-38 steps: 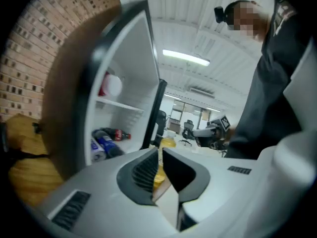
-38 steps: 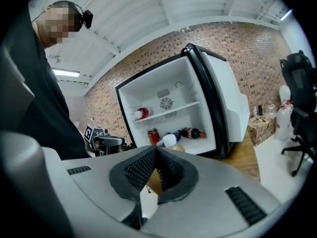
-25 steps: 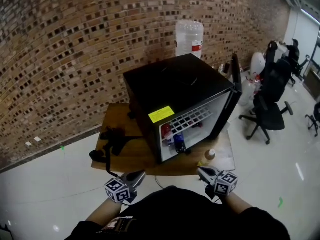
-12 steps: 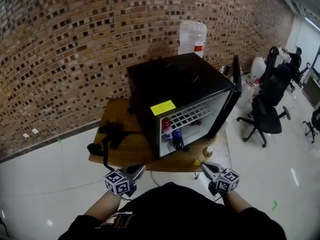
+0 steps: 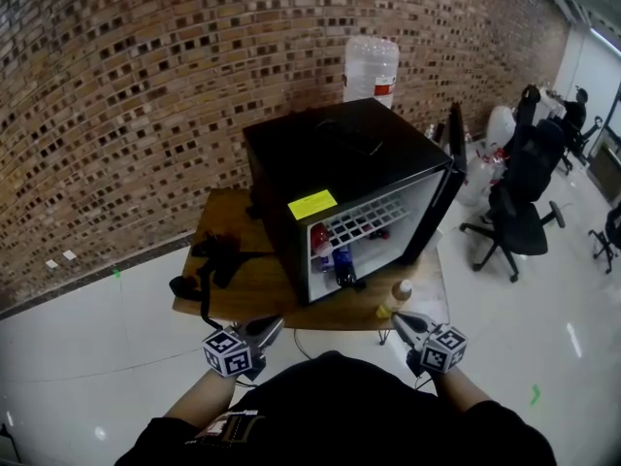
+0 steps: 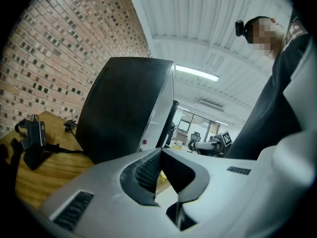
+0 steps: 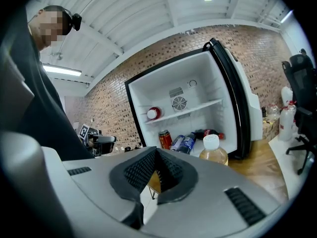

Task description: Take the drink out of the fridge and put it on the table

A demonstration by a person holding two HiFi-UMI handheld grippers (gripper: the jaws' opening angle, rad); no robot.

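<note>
Fridge (image 5: pixel 335 153) open, bottle (image 5: pixel 398 294) on desk (image 5: pixel 243 297).
Your left claw (image 5: pixel 270 325) and right claw (image 5: pixel 400 318) both closed, empty, bottom centre of frame.

Fridge (image 5: pixel 342 168), bottle (image 5: pixel 396 298), black gear (image 5: pixel 219 258) on table (image 5: pixel 254 297)
</note>
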